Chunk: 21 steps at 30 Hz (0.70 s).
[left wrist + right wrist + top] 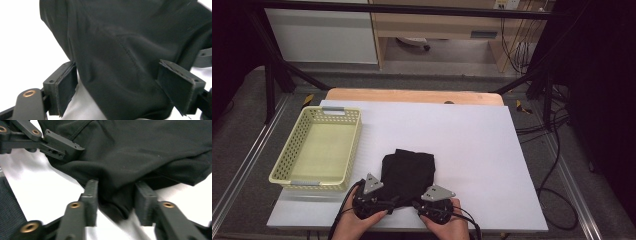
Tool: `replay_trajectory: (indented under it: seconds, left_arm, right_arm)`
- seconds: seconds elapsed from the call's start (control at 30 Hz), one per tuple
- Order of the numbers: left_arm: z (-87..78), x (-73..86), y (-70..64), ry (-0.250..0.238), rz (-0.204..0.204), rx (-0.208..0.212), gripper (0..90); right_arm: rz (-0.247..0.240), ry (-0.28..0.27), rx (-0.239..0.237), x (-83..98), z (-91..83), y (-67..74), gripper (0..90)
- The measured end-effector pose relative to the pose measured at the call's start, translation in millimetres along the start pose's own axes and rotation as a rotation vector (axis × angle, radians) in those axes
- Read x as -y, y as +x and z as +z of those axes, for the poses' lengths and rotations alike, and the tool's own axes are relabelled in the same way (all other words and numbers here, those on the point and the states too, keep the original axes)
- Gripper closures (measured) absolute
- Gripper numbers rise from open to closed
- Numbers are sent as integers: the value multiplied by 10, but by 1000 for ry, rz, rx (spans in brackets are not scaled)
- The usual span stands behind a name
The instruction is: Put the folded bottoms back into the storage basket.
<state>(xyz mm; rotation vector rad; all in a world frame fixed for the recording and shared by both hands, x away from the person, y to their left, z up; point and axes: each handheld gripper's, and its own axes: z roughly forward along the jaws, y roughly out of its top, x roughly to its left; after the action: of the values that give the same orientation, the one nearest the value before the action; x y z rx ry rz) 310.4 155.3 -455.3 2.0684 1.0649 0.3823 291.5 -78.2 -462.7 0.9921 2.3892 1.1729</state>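
Observation:
A folded black garment [408, 172] lies on the white table [472, 140] near its front edge. Both grippers sit at the garment's near hem, held by a person's hands. My left gripper [379, 196] is open, its wide jaws straddling the garment [120, 50]. A strip of white table shows between the left pad [65, 88] and the fabric. My right gripper [424, 199] is shut on a bunched fold of the garment's hem [115, 195], with fabric packed between both pads. The left gripper's jaw [62, 146] lies on the garment in the right gripper view.
A pale yellow perforated basket [297, 176], with nothing in it, stands on the table's left side, close to my left gripper. The white tabletop stretches wide to the right and behind the garment. A wooden strip [412, 95] runs along the far edge.

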Motion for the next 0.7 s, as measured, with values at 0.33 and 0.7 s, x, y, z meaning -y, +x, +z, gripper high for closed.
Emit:
replay_trajectory:
  seconds: [0.33,0.7]
  left_arm:
    - [-255,-219,13,-185,-19,3,123]
    - [329,-790,385,-126,-35,-119,256]
  right_arm:
    - [-22,1,-23,5,-10,-1,779]
    - [-22,3,-20,19,-35,-16,788]
